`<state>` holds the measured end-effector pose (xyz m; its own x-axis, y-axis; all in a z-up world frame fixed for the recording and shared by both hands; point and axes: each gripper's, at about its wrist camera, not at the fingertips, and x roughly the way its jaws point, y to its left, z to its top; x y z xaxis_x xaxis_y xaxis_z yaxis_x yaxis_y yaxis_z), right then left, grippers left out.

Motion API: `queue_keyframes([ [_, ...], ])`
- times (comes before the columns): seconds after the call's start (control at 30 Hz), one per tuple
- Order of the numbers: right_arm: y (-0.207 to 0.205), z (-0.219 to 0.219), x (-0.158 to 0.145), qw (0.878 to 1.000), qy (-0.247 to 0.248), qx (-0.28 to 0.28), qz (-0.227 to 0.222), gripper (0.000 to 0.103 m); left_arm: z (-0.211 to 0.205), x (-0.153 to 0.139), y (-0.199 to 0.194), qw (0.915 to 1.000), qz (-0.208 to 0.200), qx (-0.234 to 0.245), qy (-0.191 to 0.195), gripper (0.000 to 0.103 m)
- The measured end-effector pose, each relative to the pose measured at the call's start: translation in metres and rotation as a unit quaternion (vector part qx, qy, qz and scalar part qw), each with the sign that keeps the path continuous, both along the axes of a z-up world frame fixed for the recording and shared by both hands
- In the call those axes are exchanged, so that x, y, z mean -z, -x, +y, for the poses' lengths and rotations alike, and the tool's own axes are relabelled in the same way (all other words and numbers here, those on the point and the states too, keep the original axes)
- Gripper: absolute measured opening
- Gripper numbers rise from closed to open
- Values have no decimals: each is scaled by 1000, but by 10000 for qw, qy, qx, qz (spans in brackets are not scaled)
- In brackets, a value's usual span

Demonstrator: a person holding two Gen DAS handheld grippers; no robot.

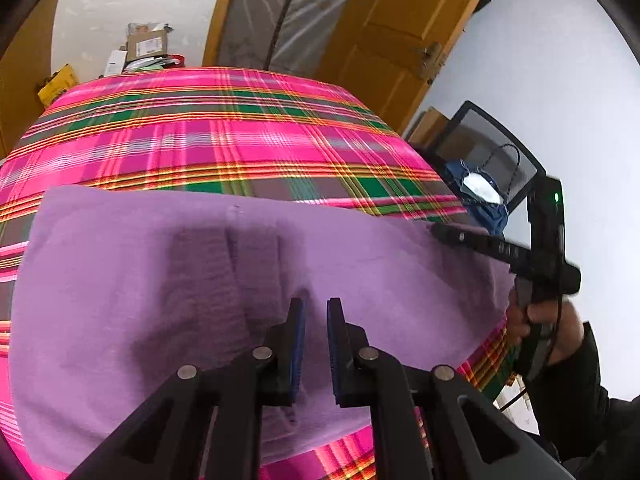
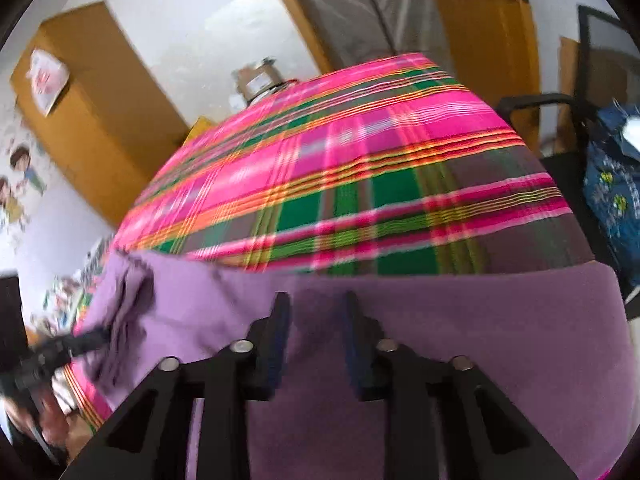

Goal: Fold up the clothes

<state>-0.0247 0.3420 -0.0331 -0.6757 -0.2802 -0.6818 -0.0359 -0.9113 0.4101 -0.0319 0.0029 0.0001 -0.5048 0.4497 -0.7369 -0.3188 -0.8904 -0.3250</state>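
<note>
A purple cloth (image 1: pixel 140 280) lies spread flat on a table covered in pink plaid (image 1: pixel 200 120). My left gripper (image 1: pixel 316 306) hovers over the cloth's middle and casts a shadow on it. Its jaws stand a narrow gap apart, with only the fabric below showing between them. My right gripper (image 2: pixel 318 300) hangs over the cloth (image 2: pixel 480 320) near its far edge, jaws clearly apart, nothing pinched. In the left wrist view the right gripper (image 1: pixel 436 232) reaches the cloth's right end, held by a hand (image 1: pixel 560 320). In the right wrist view the left gripper (image 2: pixel 100 336) sits blurred by wrinkled fabric at the cloth's left edge.
Bare plaid table (image 2: pixel 360 160) stretches beyond the cloth. A black chair (image 1: pixel 500 148) with a blue bag (image 1: pixel 480 200) stands off the table's right side. Boxes (image 1: pixel 146 46) pile up behind the far left corner, beside a wooden door (image 1: pixel 400 20). A wooden cabinet (image 2: pixel 80 100) stands left.
</note>
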Motion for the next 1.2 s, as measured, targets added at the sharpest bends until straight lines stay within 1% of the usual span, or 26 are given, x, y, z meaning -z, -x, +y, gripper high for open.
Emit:
queue_keyframes([
  [0.17, -23, 36, -1, 9988, 67, 489, 39, 25, 16, 5, 0, 9998, -53, 185, 63, 10],
  [0.3, -49, 67, 5, 9960, 463, 767, 54, 25, 30, 10, 2, 9992, -146, 347, 95, 10],
  [0.4, -65, 85, 1, 9940, 319, 1046, 84, 26, 38, 15, 3, 9988, -229, 422, 120, 10],
  [0.47, -74, 100, 0, 9913, 320, 1274, 62, 26, 42, 18, 3, 9985, -268, 451, 127, 10],
  [0.57, -90, 130, 0, 9840, 571, 1681, 107, 26, 45, 19, 1, 9983, -293, 489, 136, 10],
  [0.6, -99, 142, 2, 9797, 719, 1866, 136, 30, 46, 19, 0, 9982, -300, 504, 139, 10],
  [0.63, -108, 154, 3, 9747, 864, 2054, 160, 35, 47, 20, 0, 9980, -315, 524, 151, 10],
  [0.7, -124, 172, 8, 9647, 1191, 2339, 219, 37, 50, 21, -1, 9977, -340, 561, 171, 10],
  [0.73, -133, 181, 13, 9581, 1420, 2473, 257, 37, 52, 21, -1, 9975, -354, 589, 183, 10],
  [0.77, -142, 188, 18, 9514, 1649, 2585, 293, 40, 55, 21, -1, 9972, -365, 622, 196, 10],
  [0.83, -154, 197, 28, 9383, 2070, 2749, 353, 53, 60, 21, -1, 9966, -378, 703, 226, 10],
  [1.0, -186, 208, 59, 9001, 3172, 2978, 243, 56, 76, 21, -3, 9949, -393, 881, 295, 10],
  [1.03, -191, 208, 64, 8944, 3337, 2972, 205, 56, 79, 21, -4, 9945, -393, 916, 308, 10],
  [1.13, -200, 204, 77, 8849, 3679, 2857, 85, 57, 87, 21, -7, 9935, -395, 1013, 342, 10],
  [1.2, -203, 201, 85, 8762, 3964, 2739, 52, 57, 91, 21, -8, 9929, -395, 1061, 363, 10],
])
